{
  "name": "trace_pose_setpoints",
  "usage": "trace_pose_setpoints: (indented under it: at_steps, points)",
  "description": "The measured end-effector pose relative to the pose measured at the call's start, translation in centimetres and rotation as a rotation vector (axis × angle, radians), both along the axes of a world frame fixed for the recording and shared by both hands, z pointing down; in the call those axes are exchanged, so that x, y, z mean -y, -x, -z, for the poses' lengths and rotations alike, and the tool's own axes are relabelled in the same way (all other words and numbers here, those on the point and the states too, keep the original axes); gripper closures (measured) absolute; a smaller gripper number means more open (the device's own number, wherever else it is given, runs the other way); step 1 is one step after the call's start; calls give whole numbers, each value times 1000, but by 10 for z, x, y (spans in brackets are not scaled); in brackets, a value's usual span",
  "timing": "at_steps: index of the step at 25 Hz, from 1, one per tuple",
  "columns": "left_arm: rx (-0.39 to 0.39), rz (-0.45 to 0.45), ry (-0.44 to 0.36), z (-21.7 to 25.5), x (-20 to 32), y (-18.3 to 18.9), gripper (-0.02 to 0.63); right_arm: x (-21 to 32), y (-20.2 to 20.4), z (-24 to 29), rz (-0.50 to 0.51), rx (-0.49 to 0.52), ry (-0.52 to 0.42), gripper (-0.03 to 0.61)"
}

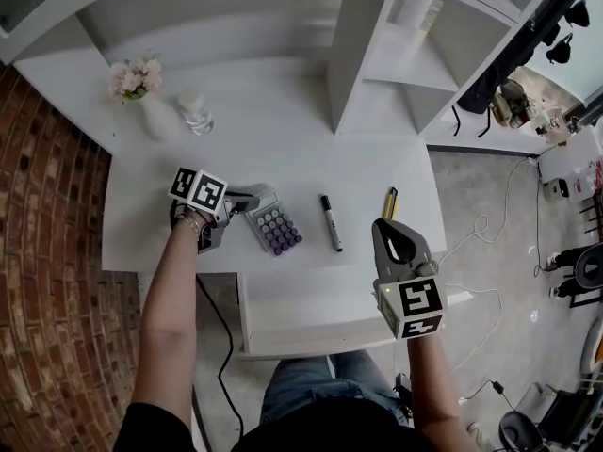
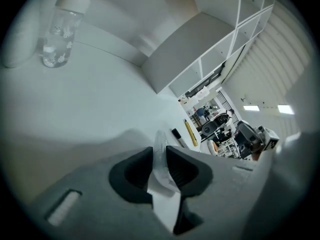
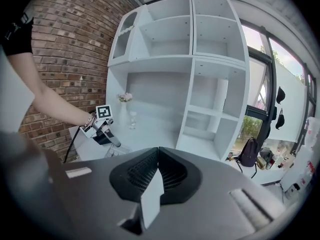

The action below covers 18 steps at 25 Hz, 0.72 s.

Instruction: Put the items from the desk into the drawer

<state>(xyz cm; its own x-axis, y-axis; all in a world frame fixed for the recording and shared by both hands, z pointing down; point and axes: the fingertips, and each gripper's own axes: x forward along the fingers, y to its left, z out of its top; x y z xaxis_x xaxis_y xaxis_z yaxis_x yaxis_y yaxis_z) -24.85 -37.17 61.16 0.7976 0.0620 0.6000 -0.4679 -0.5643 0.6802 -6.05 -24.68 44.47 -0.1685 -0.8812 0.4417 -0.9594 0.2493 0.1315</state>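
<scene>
On the white desk (image 1: 273, 149) lies a grey calculator (image 1: 273, 224) with purple keys. My left gripper (image 1: 252, 199) is shut on its left edge; in the left gripper view a thin pale edge of the calculator (image 2: 161, 166) sits pinched between the dark pads (image 2: 187, 166). To its right lie a black marker (image 1: 331, 222) and a yellow pen (image 1: 389, 202), both also in the left gripper view, marker (image 2: 177, 136) and pen (image 2: 191, 133). My right gripper (image 1: 388, 226) is shut and empty, hanging over the right end of the open white drawer (image 1: 311, 304).
A vase of pink flowers (image 1: 141, 88) and a clear bottle (image 1: 196, 113) stand at the desk's back left. A white shelf unit (image 1: 396, 55) rises at the back right. A brick wall (image 1: 47, 252) runs along the left. A black cable (image 1: 219, 347) hangs below the desk.
</scene>
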Motion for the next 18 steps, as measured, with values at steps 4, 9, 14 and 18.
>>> trace_pose_setpoints:
  at_steps: [4,9,14,18]
  points:
    - [0,41,-19,5,-9,4,531,-4,7,3,11,19,-3,569]
    - [3,148,-21,7,-26,11,529,-18,12,1,52,27,9,569]
    - [-28,300,-32,12,-46,19,529,-33,10,3,84,47,6,569]
    - [-77,363,-42,23,-73,18,529,-50,8,6,106,57,2,569]
